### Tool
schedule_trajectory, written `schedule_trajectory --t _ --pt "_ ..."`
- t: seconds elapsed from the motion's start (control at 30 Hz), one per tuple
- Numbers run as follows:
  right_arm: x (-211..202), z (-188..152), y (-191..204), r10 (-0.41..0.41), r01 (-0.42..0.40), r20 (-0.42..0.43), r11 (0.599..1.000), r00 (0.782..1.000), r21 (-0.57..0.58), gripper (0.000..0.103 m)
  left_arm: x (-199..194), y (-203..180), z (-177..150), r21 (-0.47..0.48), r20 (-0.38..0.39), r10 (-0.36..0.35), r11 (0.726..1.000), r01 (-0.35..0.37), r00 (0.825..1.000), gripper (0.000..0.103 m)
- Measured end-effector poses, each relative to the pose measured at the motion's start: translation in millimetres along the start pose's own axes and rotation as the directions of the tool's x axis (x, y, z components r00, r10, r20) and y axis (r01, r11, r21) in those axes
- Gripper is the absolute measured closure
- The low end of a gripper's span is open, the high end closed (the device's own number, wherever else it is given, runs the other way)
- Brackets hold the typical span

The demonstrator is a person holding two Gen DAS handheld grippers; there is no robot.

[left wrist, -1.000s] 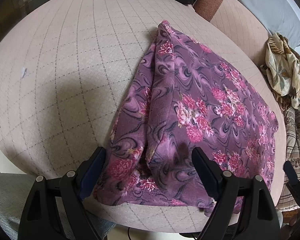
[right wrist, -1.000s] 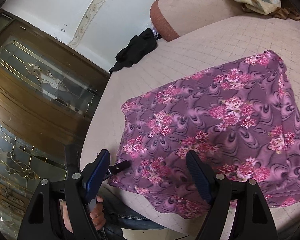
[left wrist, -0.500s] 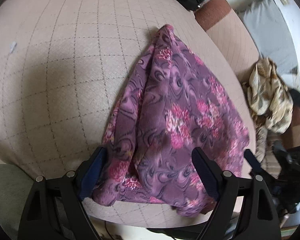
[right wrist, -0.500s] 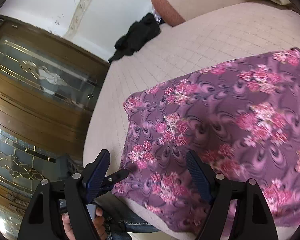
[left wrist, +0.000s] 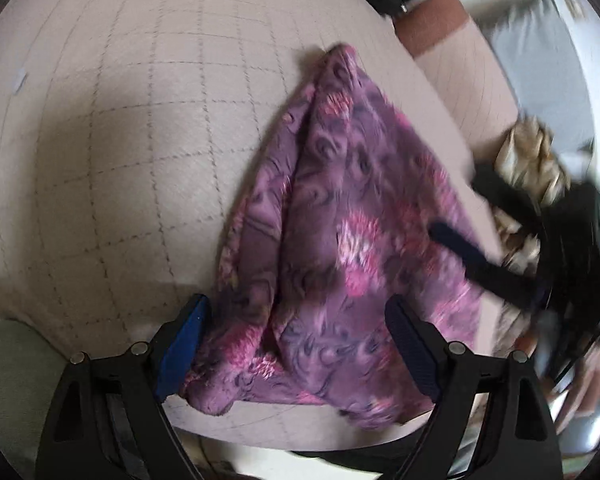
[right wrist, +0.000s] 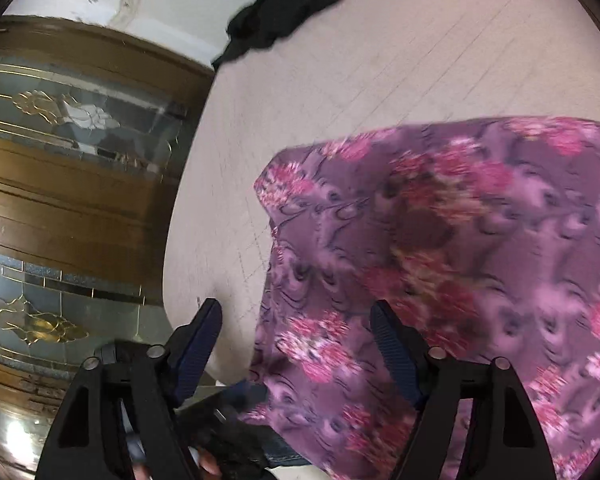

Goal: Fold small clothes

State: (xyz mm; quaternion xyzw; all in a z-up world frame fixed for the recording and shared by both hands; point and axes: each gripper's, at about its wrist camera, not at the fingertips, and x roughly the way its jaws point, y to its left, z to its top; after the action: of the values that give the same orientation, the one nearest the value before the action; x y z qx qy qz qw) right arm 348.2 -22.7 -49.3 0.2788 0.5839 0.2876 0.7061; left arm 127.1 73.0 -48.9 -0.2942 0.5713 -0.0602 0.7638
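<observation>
Folding stage: purple floral garment (left wrist: 352,240) lies doubled over on the quilted beige bed (left wrist: 112,152); by my reading one fold is made and at least one more remains.
Garment place: near edge of the bed, its near hem bunched and hanging slightly over the edge.
Left tongs (left wrist: 296,344): spread wide, the garment's near left corner between the fingers, nothing pinched.
Right tongs (right wrist: 296,348): spread wide over the garment's near left portion, nothing pinched; also seen in the left view as a blurred dark shape at the garment's right side.
Left undone: gripping the near hem, folding again, smoothing.
Surroundings: black cloth (right wrist: 288,8) at the far end, patterned beige cloth (left wrist: 532,168) at right.
</observation>
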Motion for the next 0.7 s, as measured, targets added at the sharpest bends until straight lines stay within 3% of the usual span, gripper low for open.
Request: schedule_trajectory --t 0.03,0.07,0.1,0.13,0.17,0.3,0.33,0.5,0.53,0.6,0.63,0.67,0.7 --pt "11.8 5.7 4.5 -0.027 0.027 -0.043 1.0 0.999 -0.006 0.03 0.9 -5.2 -2.4 0.03 -0.003 0.022 0.999 -0.022 1.0 0.02" --pt "18.7 9.8 9.1 -0.043 0.042 -0.062 0.999 0.997 -0.015 0.031 2.1 -10.3 -4.5 0.059 -0.001 0.049 0.997 -0.049 0.999 0.034" --pt "42.4 18.7 25.6 -0.092 0.084 -0.139 0.995 0.986 -0.061 0.031 3.2 -13.5 -5.9 0.081 0.005 0.074 0.994 -0.074 0.997 0.047" --pt "42.4 18.7 25.6 -0.092 0.084 -0.139 0.995 0.986 -0.061 0.031 4.4 -13.1 -6.8 0.093 0.005 0.087 0.992 -0.087 0.996 0.077" --pt "50.6 20.1 31.4 -0.106 0.095 -0.165 0.993 0.981 -0.076 0.031 7.1 -12.7 -6.7 0.093 -0.004 0.091 0.992 -0.09 0.996 0.083" --pt "91.5 27.0 55.0 -0.189 0.154 -0.309 0.979 0.932 -0.134 0.031 1.9 -18.5 -8.6 0.111 0.035 0.074 0.991 -0.078 0.997 0.088" --pt "104.9 29.2 59.6 -0.238 0.192 -0.346 0.968 0.908 -0.16 0.03 -1.7 -21.1 -11.0 0.134 0.05 0.076 0.988 -0.082 0.996 0.089" --pt "141.8 39.2 82.2 -0.407 0.308 -0.392 0.906 0.825 -0.292 0.029 -25.4 -51.1 -22.6 0.276 0.182 0.036 0.957 -0.086 0.983 0.091" --pt "146.5 37.8 85.6 -0.444 0.332 -0.389 0.887 0.807 -0.323 0.033 -28.5 -53.7 -24.3 0.288 0.199 0.033 0.953 -0.091 0.979 0.091" --pt "149.5 32.7 93.4 -0.539 0.394 -0.35 0.824 0.766 -0.407 0.061 -33.4 -54.5 -25.9 0.301 0.209 0.015 0.95 -0.079 0.978 0.091" --pt "145.2 32.6 94.2 -0.564 0.419 -0.323 0.805 0.76 -0.42 0.079 -36.6 -53.9 -27.5 0.306 0.211 -0.003 0.95 -0.063 0.978 0.092" --pt "121.6 35.8 88.4 -0.507 0.392 -0.303 0.843 0.807 -0.368 0.087 -41.0 -55.0 -29.7 0.316 0.22 -0.023 0.947 -0.049 0.975 0.092" --pt "100.3 38.2 84.1 -0.452 0.36 -0.273 0.874 0.849 -0.327 0.089 -47.0 -57.6 -33.2 0.334 0.241 -0.044 0.942 -0.04 0.97 0.092"
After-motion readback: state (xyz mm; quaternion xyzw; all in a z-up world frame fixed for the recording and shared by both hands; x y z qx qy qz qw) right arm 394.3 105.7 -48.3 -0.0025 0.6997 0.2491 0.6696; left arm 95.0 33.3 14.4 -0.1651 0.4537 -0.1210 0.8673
